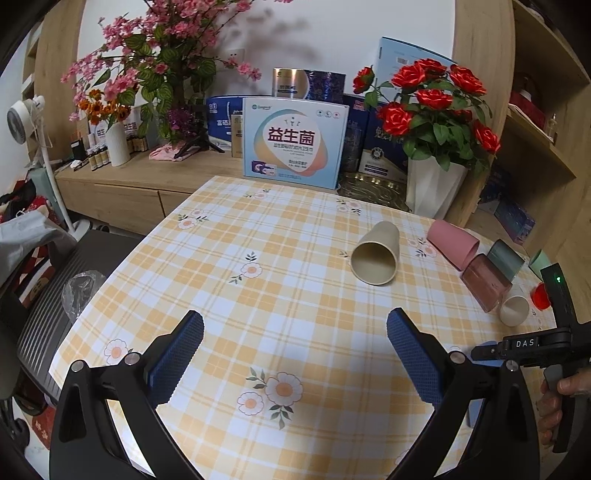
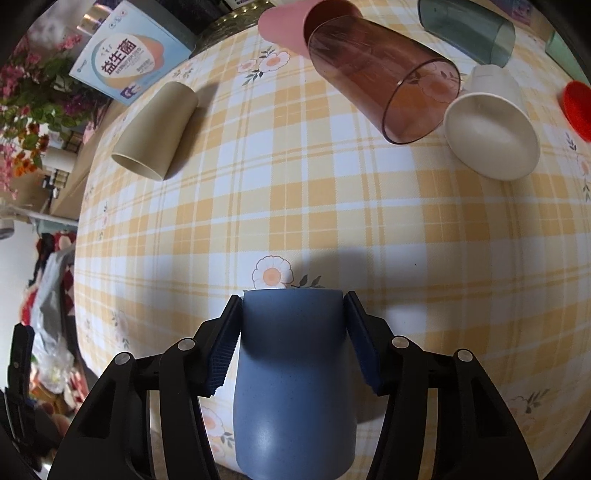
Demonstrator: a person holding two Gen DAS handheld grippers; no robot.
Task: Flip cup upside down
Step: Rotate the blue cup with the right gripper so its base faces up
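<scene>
1. Blue cup (image 2: 293,384) first: it sits between the pads of the right gripper (image 2: 293,306), jaws pinching its matte, faintly speckled sides, low over the near part of the checked tablecloth (image 2: 295,206). The flat end points away from the camera, and I can't tell which end that is, nor whether it touches the table. My guess: the grab is made, and the turn-over and set-down rim-first are unfinished.

2. Far left, the left gripper (image 1: 295,354) hangs above the cloth with jaws spread wide, nothing between its ridged blue pads (image 1: 177,363). It's idle, I'd say.

3. Moving right, a beige cup (image 1: 376,253) lies on its side, mouth open toward us: opaque, dull finish, gently tapered.

4. Next, a pink cup (image 1: 452,243), also tipped over, opaque and smooth.

5. Touching it in front, a clear rose-tinted tumbler (image 2: 380,77) on its side, a glossy, straight-walled cylinder; the cloth's flower print shows through it.

6. Beside that, a smoky grey-green transparent tumbler (image 2: 469,27), likewise down.

7. A cream cup (image 2: 487,129), mouth facing us, leans just by the rose tumbler's rim.

8. Far right, a red round thing (image 2: 576,109), cut off at the edge.

9. So several cups are lying over; none I can see stands inverted.
</scene>
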